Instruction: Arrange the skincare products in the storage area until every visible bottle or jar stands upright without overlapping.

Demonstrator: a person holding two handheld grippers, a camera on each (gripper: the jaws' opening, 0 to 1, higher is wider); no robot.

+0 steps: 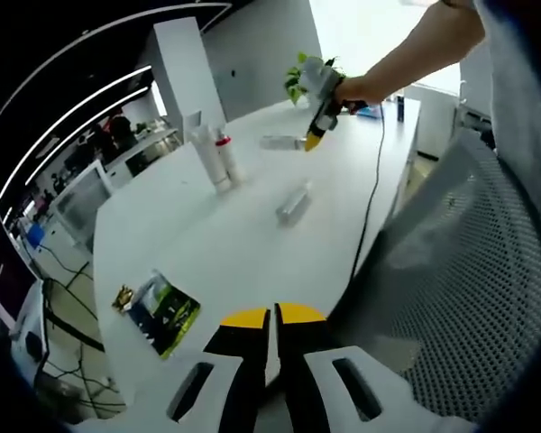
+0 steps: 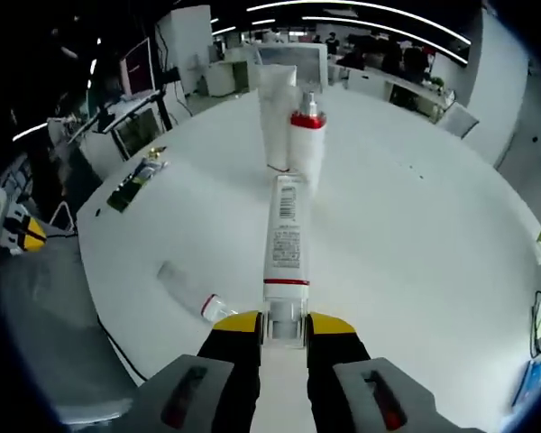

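The white desk point(image 2: 415, 225) carries the products. Two bottles point(image 2: 293, 126) stand upright together at its far part. A clear tube point(image 2: 185, 290) lies flat near the right tool point(image 2: 286, 327), which pinches a long white tube point(image 2: 286, 239) by its cap. The left tool point(image 1: 274, 317) is pressed together at the desk edge, beside a dark packet point(image 1: 162, 311).

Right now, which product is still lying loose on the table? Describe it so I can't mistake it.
On the white table, look left of the right gripper, which is shut on a white tube. Lying flat there is a small clear bottle. Unlike the two upright products farther off, it is see-through, on its side, with a red band near its cap.
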